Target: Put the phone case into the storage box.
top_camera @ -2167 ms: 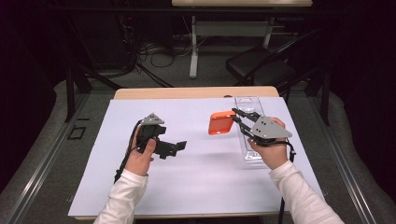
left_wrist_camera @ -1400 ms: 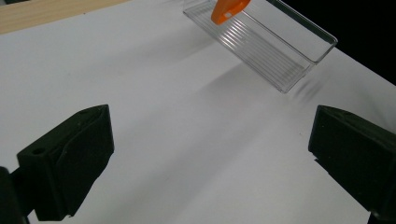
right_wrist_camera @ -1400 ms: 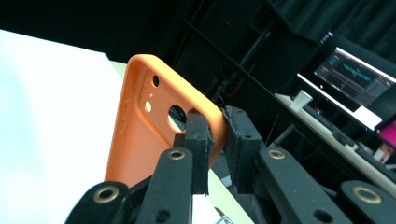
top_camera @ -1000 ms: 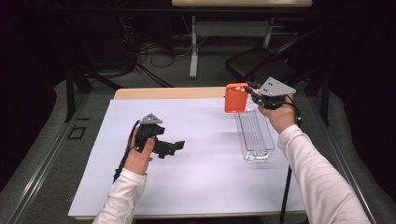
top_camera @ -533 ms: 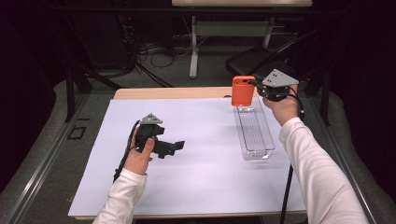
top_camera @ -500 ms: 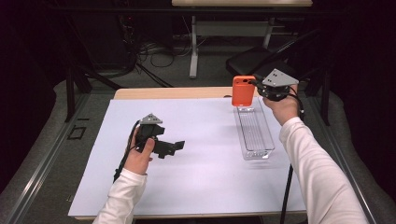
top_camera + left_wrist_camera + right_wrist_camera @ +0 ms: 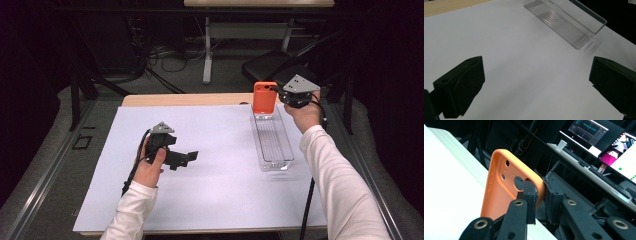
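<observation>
Two seconds on: right gripper (image 7: 274,95), clamped on orange phone case (image 7: 264,98), has carried it upright to clear tray (image 7: 272,137)'s far end. Left gripper (image 7: 192,156) idle, jaws apart, over white sheet (image 7: 225,175). Placement likely next.

High view overlooks table (image 7: 210,195), tong cameras close, sharing tray (image 7: 272,142)

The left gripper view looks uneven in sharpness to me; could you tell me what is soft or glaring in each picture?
Left gripper view: the black claw is near and soft-edged, and the clear tray shows bright streaks of glare. Right gripper view: the orange phone case is fairly sharp, the screens behind blurred. High view: the white sheet is bright, the surroundings dark.
</observation>
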Demonstrator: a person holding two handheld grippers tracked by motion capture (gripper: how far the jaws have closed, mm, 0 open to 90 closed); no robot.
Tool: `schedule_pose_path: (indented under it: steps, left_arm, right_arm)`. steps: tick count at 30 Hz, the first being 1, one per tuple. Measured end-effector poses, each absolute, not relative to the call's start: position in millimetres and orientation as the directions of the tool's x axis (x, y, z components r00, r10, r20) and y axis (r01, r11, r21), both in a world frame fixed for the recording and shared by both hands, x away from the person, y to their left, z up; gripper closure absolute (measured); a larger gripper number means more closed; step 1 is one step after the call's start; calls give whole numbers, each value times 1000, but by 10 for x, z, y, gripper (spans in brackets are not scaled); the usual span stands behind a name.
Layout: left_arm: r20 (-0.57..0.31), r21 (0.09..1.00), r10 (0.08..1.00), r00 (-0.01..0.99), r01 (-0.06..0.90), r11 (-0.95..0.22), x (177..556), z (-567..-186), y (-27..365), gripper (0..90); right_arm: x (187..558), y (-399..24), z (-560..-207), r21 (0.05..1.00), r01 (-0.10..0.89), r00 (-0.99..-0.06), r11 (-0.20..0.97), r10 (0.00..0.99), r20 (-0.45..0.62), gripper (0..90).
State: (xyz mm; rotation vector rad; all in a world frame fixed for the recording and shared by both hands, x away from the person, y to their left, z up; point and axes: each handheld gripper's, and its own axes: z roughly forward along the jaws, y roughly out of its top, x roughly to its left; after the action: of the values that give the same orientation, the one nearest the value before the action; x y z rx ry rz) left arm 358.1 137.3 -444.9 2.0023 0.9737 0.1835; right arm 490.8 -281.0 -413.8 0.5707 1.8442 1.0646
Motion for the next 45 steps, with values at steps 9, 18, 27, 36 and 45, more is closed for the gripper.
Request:
schedule_pose_path:
  steps: [9,18,27,36,45]
  left_arm:
    - [-224,761,700,678,571,-310,3576,-4463,1374,5]
    - [-225,762,700,678,570,-307,3571,-4461,1378,4]
    - [-229,763,702,675,572,-302,3563,-4452,1410,4]
    - [-231,760,704,672,576,-300,3570,-4457,1432,5]
    - [-231,753,704,672,581,-308,3576,-4468,1431,5]
  right_arm:
    - [4969,-2826,-4271,840,-51,-467,540,730,-499,808]
    - [5002,-2782,-4417,811,-44,-457,584,710,-536,808]
    - [5063,-2735,-4574,798,-43,-438,601,707,-555,808]
    - [5127,-2779,-4705,812,-16,-403,584,739,-540,808]
    - [5163,-2812,-4790,831,-13,-393,556,761,-516,808]
